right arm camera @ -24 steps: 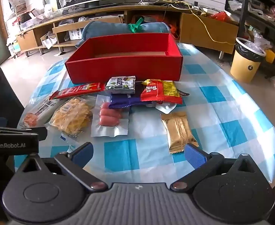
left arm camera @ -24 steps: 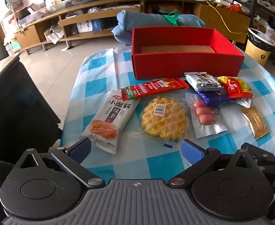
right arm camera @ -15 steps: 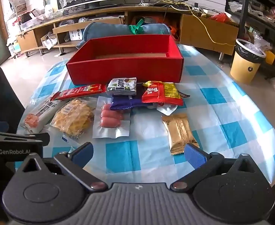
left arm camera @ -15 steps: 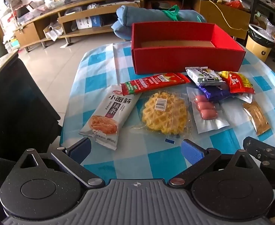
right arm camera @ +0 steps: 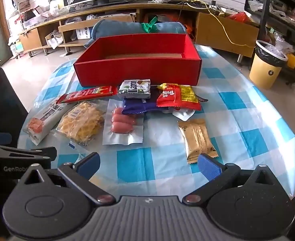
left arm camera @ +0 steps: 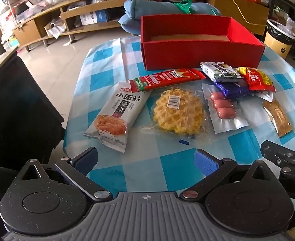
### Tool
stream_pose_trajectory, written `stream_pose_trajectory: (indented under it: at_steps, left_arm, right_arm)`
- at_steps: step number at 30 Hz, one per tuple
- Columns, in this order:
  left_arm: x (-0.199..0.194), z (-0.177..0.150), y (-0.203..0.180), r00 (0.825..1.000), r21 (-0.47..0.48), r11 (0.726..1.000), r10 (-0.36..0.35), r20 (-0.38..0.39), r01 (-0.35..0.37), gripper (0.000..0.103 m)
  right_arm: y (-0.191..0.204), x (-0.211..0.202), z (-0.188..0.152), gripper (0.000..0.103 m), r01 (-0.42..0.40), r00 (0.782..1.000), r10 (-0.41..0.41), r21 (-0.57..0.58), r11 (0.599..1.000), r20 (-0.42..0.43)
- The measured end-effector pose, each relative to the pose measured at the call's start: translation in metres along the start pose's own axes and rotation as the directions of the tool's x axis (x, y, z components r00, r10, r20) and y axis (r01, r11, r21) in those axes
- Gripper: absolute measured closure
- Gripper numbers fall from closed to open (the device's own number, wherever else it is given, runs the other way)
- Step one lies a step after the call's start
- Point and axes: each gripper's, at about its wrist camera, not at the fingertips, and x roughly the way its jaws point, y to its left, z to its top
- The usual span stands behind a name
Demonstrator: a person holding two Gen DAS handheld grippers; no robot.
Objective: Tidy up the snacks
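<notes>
Left gripper (left arm camera: 145, 158) jaws spread wide, nothing between them, hovering over the near edge of the table. Right gripper (right arm camera: 149, 165) same: wide apart, empty.

Nothing packed yet. Red box (left arm camera: 197, 54) sits well ahead of both claws at the far side of the checked tablecloth (left arm camera: 167, 172), open top, looks empty as far as the near wall lets me see.

Ahead of the left claw:
- white spicy-strip pack (left arm camera: 115, 116), ahead-left, nearest
- waffle (left arm camera: 178, 111) in clear wrap, straight ahead
- long red packet (left arm camera: 167, 79) beyond those, one end overlapping the white pack's top

Ahead of the right claw:
- gold sachet (right arm camera: 197, 138), touching-close to the right pad (right arm camera: 209, 167), just ahead
- sausage pouch (right arm camera: 123, 123), ahead-left
- purple packet (right arm camera: 139, 106) under the green-white wafer pack (right arm camera: 134, 89) and red-yellow packet (right arm camera: 177, 97), further ahead, right against the box wall

Risks, my read:
- Everything's flat and slick. Pinching down on a flat pouch likely skids it or bunches the cloth into the jaws.
- Stacked pile near the box: grabbing the top pack probably drags its neighbours.
- Waffle is brittle, hard squeeze cracks it.
- White pack is near the table's left edge; a push could send it off.
- Claws are side by side, could clash on a middle item.
</notes>
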Motion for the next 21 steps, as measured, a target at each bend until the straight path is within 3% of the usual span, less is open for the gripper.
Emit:
stream_pose_trajectory:
  at_steps: [21]
  left_arm:
    - [0.0018, -0.0018, -0.0015, 1.000, 0.013, 1.000, -0.006, -0.010, 0.006, 0.000]
  right_arm:
    - [0.0019, 0.0026, -0.0016, 0.003, -0.010, 1.000, 0.010, -0.003, 1.000, -0.021]
